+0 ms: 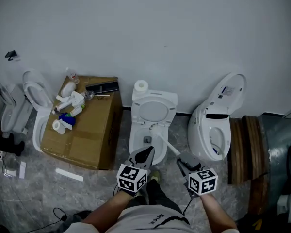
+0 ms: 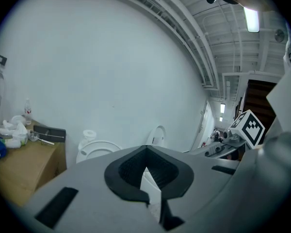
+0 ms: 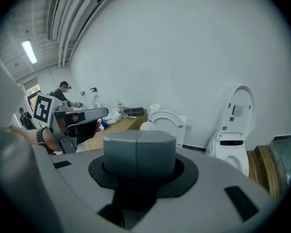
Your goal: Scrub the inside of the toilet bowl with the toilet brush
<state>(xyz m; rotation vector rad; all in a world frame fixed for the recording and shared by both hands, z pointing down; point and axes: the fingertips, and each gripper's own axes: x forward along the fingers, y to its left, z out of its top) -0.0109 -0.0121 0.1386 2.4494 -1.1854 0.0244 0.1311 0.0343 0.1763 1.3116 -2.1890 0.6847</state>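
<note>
The right hand-held gripper [image 1: 183, 161] is clenched on the brush [image 1: 169, 142]. In its own view a grey stub of the handle sits gripped in the black hollow of the jaws. From there, in the head view, the white handle slants up and to the left over the rim and into the bowl of the middle toilet [image 1: 135, 137], whose lid stands raised against the tank. The bristle end is too small to make out. The left hand-held gripper [image 2: 146, 152] is clenched too, but on nothing: its tips meet, leaving only a ribbed black hollow behind them. It hangs over the near edge of the bowl, just beside the right one. A paper roll [image 1: 141, 86] stands on the tank. A box [image 1: 87, 130] with bottles on top sits just left of the toilet, and another toilet [image 1: 218, 125], lid up, stands to the right.
</note>
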